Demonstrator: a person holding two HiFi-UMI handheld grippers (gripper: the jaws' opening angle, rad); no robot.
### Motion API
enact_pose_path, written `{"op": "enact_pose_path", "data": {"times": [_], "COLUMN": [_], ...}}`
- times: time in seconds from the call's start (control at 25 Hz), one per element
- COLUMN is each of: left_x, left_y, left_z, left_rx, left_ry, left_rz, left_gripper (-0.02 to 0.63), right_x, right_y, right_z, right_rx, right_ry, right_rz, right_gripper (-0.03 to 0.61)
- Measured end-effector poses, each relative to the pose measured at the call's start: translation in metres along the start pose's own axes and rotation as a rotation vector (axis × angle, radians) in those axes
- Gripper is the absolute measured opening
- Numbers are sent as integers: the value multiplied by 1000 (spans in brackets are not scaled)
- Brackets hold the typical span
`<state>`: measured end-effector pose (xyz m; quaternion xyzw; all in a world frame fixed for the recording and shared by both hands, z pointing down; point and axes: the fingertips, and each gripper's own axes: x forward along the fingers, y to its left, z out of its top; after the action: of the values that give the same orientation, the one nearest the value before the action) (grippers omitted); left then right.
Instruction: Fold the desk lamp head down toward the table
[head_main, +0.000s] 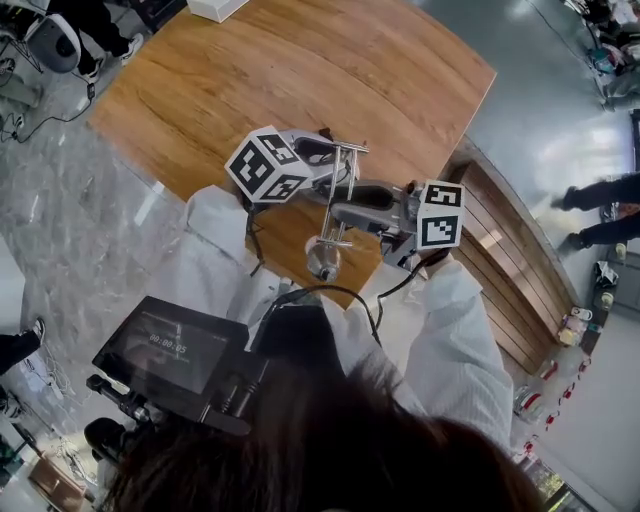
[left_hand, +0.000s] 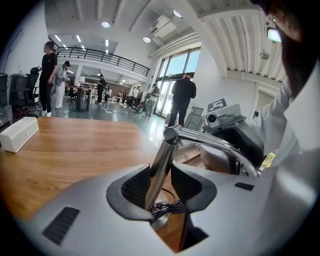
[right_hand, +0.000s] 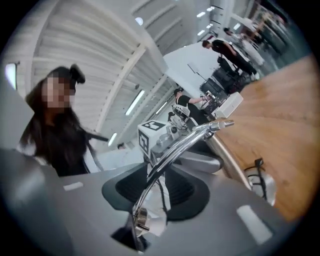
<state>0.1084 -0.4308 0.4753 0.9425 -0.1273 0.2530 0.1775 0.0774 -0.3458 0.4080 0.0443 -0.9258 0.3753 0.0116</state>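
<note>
Left gripper (left_hand: 160, 192) is clamping the upright post (left_hand: 162, 160) of the desk lamp (head_main: 338, 200), whose base (head_main: 322, 262) is sitting at the near edge of the table (head_main: 300, 70). Right gripper (right_hand: 152, 192) is straddling the curved upper arm (right_hand: 172, 150), jaws partway in, pads apparently not pressing yet. Step in hand looks like securing the arm before folding; the next move is probably calling for a firm pinch and a downward swing about the top hinge (left_hand: 171, 134), with the post braced.

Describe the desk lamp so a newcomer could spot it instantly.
Start at the wooden table and find its near edge. The desk lamp stands there: a slim chrome post with a curved arm, unlike the white box at the far edge.
</note>
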Motion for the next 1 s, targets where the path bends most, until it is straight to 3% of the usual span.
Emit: {"op": "enact_pose_path", "data": {"times": [0.2,0.44,0.56,0.72,1.0], "left_x": [-1,0,1,2,3], "left_y": [-4,-10,-13,-12,0], "left_z": [0,-1,-5,-10,-38], "left_rx": [-19,-15,-13,-53,17], "left_ry": [-51,-64,-69,-78,-10], "left_rz": [-32,-36,-45,-62,39], "left_gripper": [129,129,129,127,115], "right_x": [1,-1,-2,-3,-1], "right_y": [-12,-33,-44,-48,-53], "right_z": [-17,-33,-37,-38,-38], "right_rx": [-240,-392,-404,-395,-326], "right_ry": [97,188,196,191,141], "right_rz": [-134,-197,-209,-204,-282], "right_gripper": [119,106,147,141,132]}}
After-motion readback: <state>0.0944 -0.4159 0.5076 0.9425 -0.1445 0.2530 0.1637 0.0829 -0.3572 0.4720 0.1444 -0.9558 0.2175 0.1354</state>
